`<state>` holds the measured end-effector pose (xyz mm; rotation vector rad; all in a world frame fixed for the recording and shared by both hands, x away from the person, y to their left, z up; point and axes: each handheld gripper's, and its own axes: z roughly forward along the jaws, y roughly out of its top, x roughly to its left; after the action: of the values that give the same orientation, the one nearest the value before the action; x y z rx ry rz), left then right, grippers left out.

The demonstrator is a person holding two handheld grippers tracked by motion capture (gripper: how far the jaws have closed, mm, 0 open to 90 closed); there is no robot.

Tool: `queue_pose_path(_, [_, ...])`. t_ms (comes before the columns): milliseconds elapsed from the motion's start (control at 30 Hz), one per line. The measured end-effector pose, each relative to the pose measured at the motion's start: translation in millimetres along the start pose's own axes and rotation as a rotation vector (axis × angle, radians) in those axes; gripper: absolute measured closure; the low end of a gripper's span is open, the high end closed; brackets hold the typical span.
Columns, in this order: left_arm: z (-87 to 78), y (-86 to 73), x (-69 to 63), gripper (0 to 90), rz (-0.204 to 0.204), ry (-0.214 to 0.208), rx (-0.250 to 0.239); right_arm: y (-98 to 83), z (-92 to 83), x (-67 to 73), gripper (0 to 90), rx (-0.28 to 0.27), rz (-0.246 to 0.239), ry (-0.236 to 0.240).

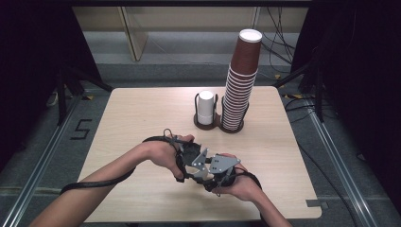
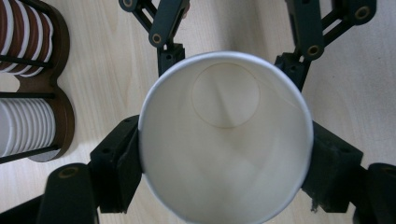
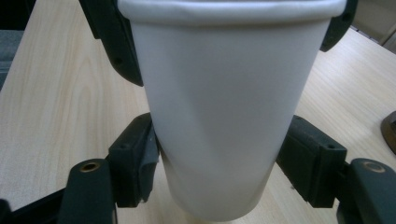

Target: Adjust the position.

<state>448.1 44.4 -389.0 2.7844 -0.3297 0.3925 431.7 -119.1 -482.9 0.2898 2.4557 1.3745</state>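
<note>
Lab recording bay — black curtains (image 1: pixel 28 71), floor rails (image 1: pixel 42 156), loose cables (image 1: pixel 279 42), lone wooden table (image 1: pixel 142 113)

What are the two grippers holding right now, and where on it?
Both hold one white paper cup: left gripper just under its rim, right gripper on the lower wall.

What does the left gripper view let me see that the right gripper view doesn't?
The left gripper view looks down into the white cup, showing its round bottom inside, and the cup holder with brown and white stacks at the left edge. The right gripper view shows the cup's smooth outside wall from the side, with the right gripper clamped low on it. Both show the same white cup, both pairs of black jaws pressing on it, and the wooden table.
</note>
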Motion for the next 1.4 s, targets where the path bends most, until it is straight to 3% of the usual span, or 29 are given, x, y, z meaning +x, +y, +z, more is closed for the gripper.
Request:
queue_pose_path(67, [0.8, -1.2, 0.1, 23.9, -0.002, -0.005, -0.011, -0.6, 0.4, 0.7, 33.7, 0.003, 0.004, 0.004])
queue_pose_path(100, [1.1, -2.1, 0.0, 23.7, -0.005, -0.008, -0.018, -1.3, -0.4, 3.0, 33.7, 0.014, 0.041, 0.009])
queue_pose_path(133, [2.1, -3.2, -0.5, 22.8, -0.019, -0.006, -0.039, -1.2, -0.1, 1.0, 33.6, 0.004, 0.003, 0.006])
queue_pose_path(267, [1.5, -8.1, -0.2, 13.7, -0.048, 0.023, -0.136, -3.0, -1.7, 0.2, 33.3, -0.006, -0.016, -0.012])
queue_pose_path(333, [0.1, -11.0, 0.1, 11.4, -0.064, 0.039, -0.171, -6.0, -5.2, 1.9, 33.4, 0.002, 0.036, -0.018])
queue_pose_path(367, [-1.6, -13.6, 0.0, 9.4, -0.069, 0.048, -0.186, -7.0, -6.1, -0.5, 33.4, 0.0, 0.009, -0.02])
queue_pose_path(400, [-2.1, -15.3, -0.7, 7.9, -0.081, 0.058, -0.202, -9.4, -9.3, -1.2, 33.3, 0.004, 0.039, -0.033])
queue_pose_path(433, [-4.2, -18.7, -1.9, 7.2, -0.089, 0.068, -0.212, -10.6, -10.7, -3.6, 33.4, -0.004, 0.023, -0.039])
queue_pose_path(467, [-5.4, -20.9, -2.9, 6.2, -0.101, 0.075, -0.227, -13.0, -14.3, -5.4, 33.4, -0.009, 0.048, -0.048])
queue_pose_path(633, [-4.3, -39.9, -15.3, 6.1, -0.225, 0.125, -0.356, -23.5, -31.7, -13.7, 33.3, -0.049, 0.13, -0.122])
queue_pose_path(700, [-0.6, -49.3, -20.9, 6.6, -0.263, 0.137, -0.379, -27.5, -39.2, -18.8, 33.3, -0.058, 0.15, -0.145])
queue_pose_path(733, [2.2, -55.0, -25.4, 6.6, -0.295, 0.163, -0.395, -29.2, -42.0, -22.4, 33.2, -0.073, 0.149, -0.169])
queue_pose_path(767, [4.1, -58.3, -26.5, 6.8, -0.3, 0.185, -0.415, -31.8, -44.4, -23.8, 33.2, -0.088, 0.183, -0.185])
queue_pose_path(800, [9.8, -67.0, -33.2, 7.8, -0.381, 0.196, -0.47, -35.2, -50.0, -26.5, 33.2, -0.094, 0.219, -0.212])
queue_pose_path(833, [9.8, -67.0, -33.2, 8.1, -0.381, 0.196, -0.47, -35.2, -50.0, -26.5, 33.2, -0.094, 0.219, -0.212])
queue_pose_path(867, [12.7, -72.2, -38.6, 8.1, -0.434, 0.205, -0.487, -38.7, -54.6, -32.3, 33.2, -0.112, 0.205, -0.25])
queue_pose_path(900, [14.6, -75.1, -41.5, 8.1, -0.451, 0.211, -0.497, -38.7, -54.6, -32.3, 33.2, -0.112, 0.205, -0.25])
queue_pose_path(933, [16.4, -79.0, -45.8, 8.3, -0.474, 0.228, -0.505, -39.6, -56.3, -32.1, 33.2, -0.117, 0.244, -0.249])
queue_pose_path(1000, [21.9, -86.8, -50.6, 9.6, -0.512, 0.257, -0.54, -42.9, -60.7, -35.4, 33.2, -0.128, 0.264, -0.275])
queue_pose_path(1167, [32.7, -103.7, -67.5, 10.2, -0.637, 0.278, -0.576, -51.7, -69.2, -44.5, 33.2, -0.173, 0.315, -0.348])
queue_pose_path(1200, [34.4, -106.7, -70.4, 10.2, -0.668, 0.291, -0.576, -53.4, -73.9, -45.1, 33.2, -0.162, 0.377, -0.358])
queue_pose_path(1267, [36.8, -110.6, -72.8, 10.2, -0.694, 0.3, -0.585, -53.7, -73.9, -44.6, 33.2, -0.173, 0.405, -0.354])
queue_pose_path(1300, [37.5, -112.0, -74.7, 10.2, -0.714, 0.315, -0.589, -55.2, -75.7, -49.2, 33.2, -0.176, 0.354, -0.385])
queue_pose_path(1333, [38.1, -113.8, -75.7, 10.2, -0.725, 0.318, -0.592, -54.9, -76.3, -47.0, 33.2, -0.171, 0.404, -0.381])
queue_pose_path(1400, [39.2, -115.9, -76.7, 10.4, -0.746, 0.332, -0.601, -55.8, -77.0, -47.9, 33.2, -0.182, 0.421, -0.408])
